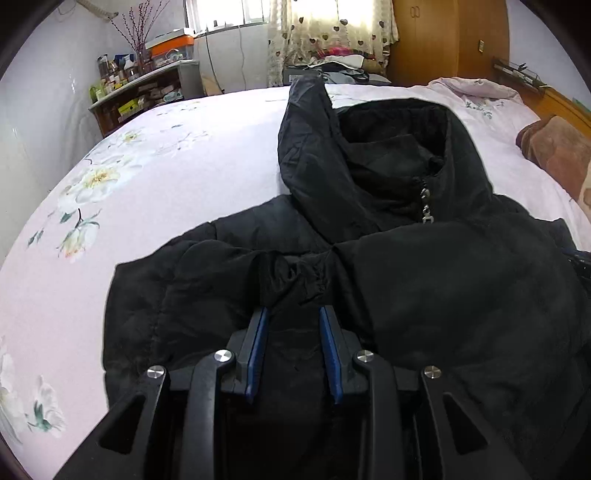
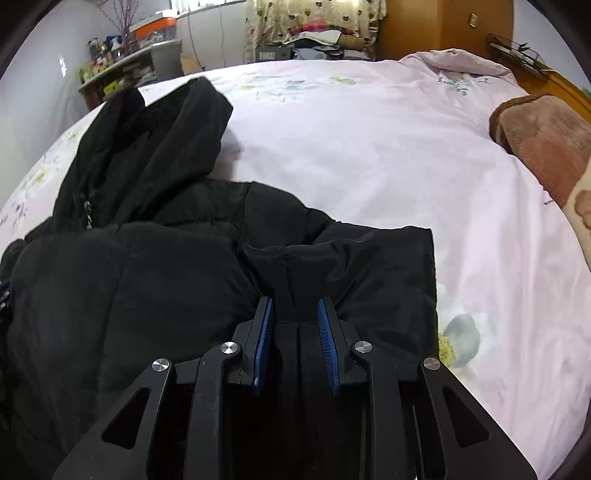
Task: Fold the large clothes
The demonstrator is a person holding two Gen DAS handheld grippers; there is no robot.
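Floral bedsheet [image 1: 184,155], brown blanket [image 2: 546,147], cluttered shelf [image 1: 144,92]

This is a lived-in bedroom in a home. A wide bed [image 2: 369,155] spread with a pale pink flowered sheet fills both views, a brown plush blanket [image 2: 546,147] bunched at its head end. Behind it, heart-patterned curtains [image 1: 332,26] hang over a bright window beside a wooden wardrobe [image 1: 443,40]. A cluttered shelf [image 1: 140,88] along the white wall holds bottles, boxes and a vase of dried twigs [image 1: 136,33] (plus an orange-lidded storage box).
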